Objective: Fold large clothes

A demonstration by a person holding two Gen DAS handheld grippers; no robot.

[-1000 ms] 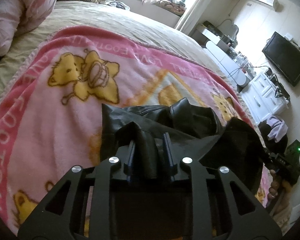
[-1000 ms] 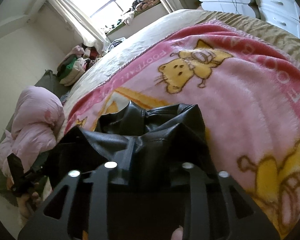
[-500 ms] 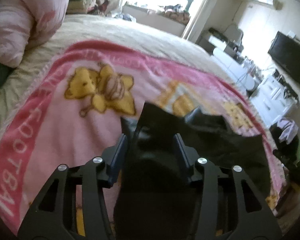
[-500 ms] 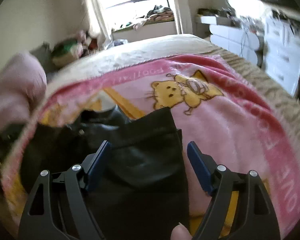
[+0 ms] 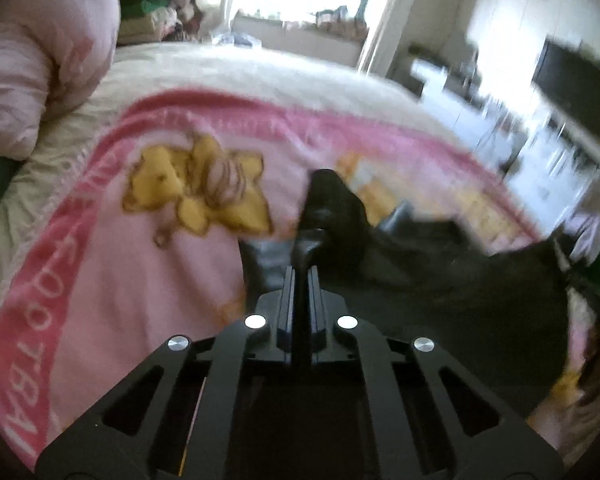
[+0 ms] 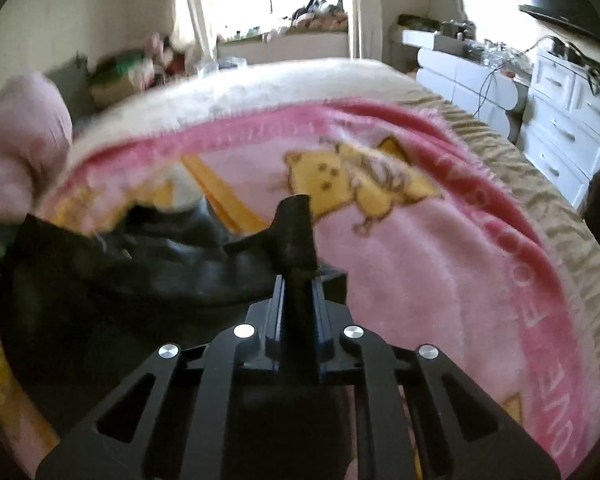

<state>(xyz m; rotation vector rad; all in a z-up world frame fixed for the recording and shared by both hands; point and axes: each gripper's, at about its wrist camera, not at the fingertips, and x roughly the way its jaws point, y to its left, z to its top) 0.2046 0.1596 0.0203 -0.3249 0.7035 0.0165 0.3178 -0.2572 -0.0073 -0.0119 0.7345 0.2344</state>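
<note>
A black leather-look garment (image 5: 452,276) lies crumpled on a pink cartoon blanket (image 5: 112,264) on the bed. My left gripper (image 5: 300,276) is shut on a fold of the garment, and a peak of black cloth sticks up past its tips. The garment also shows in the right wrist view (image 6: 112,280), spread to the left on the blanket (image 6: 440,280). My right gripper (image 6: 298,284) is shut on another fold, with a tuft of cloth standing above its tips. Both views are blurred.
A pink quilt (image 5: 40,60) is bunched at the bed's left. A beige bedspread (image 5: 260,80) lies under the blanket. White drawers (image 6: 560,128) and a desk stand right of the bed. A window sill with piled clothes (image 6: 316,20) is beyond.
Both grippers opened half a second ago and have now shut on new folds of the black garment. Both views have swung and tilted up toward the window.
</note>
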